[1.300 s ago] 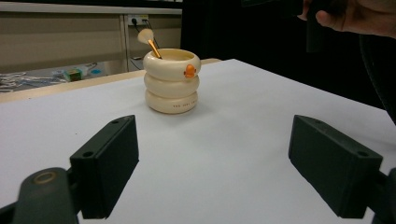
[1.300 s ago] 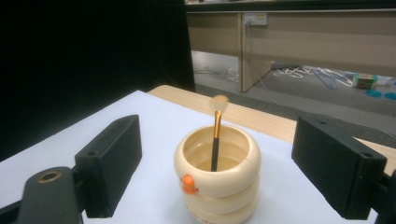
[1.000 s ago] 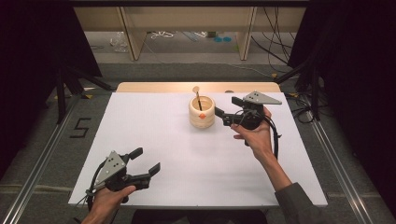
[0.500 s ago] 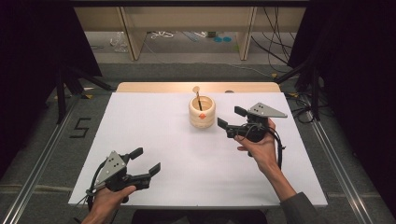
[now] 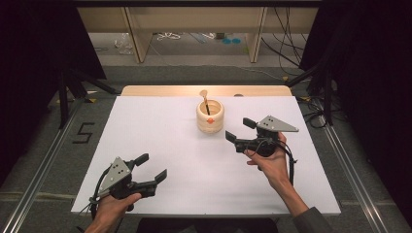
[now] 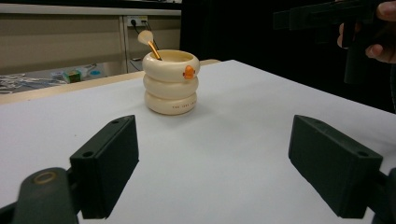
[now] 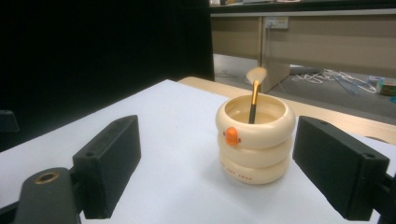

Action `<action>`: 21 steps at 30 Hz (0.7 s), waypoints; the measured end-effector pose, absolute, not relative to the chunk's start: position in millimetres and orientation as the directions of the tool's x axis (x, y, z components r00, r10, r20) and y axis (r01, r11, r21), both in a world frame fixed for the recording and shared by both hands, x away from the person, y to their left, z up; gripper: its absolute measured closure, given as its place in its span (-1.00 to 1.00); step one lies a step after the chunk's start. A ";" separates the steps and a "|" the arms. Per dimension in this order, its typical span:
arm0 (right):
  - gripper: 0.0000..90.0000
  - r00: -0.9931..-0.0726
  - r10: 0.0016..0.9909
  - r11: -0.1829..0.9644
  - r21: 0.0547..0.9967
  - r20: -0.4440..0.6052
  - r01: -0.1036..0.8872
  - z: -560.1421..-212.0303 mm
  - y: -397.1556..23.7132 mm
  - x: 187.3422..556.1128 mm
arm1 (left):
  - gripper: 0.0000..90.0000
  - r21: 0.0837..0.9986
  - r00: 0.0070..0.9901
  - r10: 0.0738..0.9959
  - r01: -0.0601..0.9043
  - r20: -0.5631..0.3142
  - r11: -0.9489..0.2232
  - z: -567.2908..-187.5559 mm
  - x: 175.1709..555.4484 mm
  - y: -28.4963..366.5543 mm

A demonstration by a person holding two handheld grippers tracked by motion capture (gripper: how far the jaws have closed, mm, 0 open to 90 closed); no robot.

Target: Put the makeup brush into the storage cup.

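The cream ringed cup [image 5: 210, 116] is standing upright toward the far middle of the white counter [image 5: 160, 126], with an orange beak-like knob on its side facing the person. A brush [image 5: 206, 99] with a pale tip and an orange-and-black handle is leaning inside the cup, its tip poking above the rim. In the right gripper view the cup [image 7: 255, 139] is sitting just beyond and between the jaws, nearer the right-hand one, with the brush [image 7: 254, 93] tilting toward the far side. The right tool [image 5: 237, 132] is hovering near the cup, not touching it, its jaws spread wide and holding nothing. The left tool [image 5: 151, 167] is resting low near the front left of the counter, well apart from the cup, its jaws also spread and empty. In the left gripper view the cup [image 6: 170, 82] is standing far ahead.
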State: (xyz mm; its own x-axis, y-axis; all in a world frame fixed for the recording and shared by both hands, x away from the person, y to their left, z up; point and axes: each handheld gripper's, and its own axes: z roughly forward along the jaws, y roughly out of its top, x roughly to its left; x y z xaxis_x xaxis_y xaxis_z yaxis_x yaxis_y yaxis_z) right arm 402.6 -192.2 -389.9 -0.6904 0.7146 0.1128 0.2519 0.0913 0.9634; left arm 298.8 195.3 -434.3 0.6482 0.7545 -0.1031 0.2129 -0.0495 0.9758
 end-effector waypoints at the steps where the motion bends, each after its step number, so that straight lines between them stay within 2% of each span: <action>1: -0.65 -0.689 0.715 0.084 0.963 0.121 0.256 -390.9 -191.5 401.3 | -0.65 0.976 0.649 0.754 0.212 -0.101 -0.051 -434.2 298.9 195.3; 12: -0.65 -0.700 0.707 0.088 0.968 0.104 0.233 -394.1 -193.8 390.4 | -0.65 0.976 0.647 0.756 0.212 -0.102 -0.050 -434.1 298.7 195.2; 14: -0.65 -0.701 0.702 0.088 0.961 0.126 0.261 -394.9 -194.4 387.7 | -0.65 0.976 0.648 0.755 0.211 -0.101 -0.050 -434.1 298.6 195.2; 21: -0.65 -0.702 0.701 0.087 0.964 0.121 0.252 -399.3 -197.9 382.8 | -0.65 0.976 0.648 0.754 0.213 -0.101 -0.052 -434.3 298.5 195.0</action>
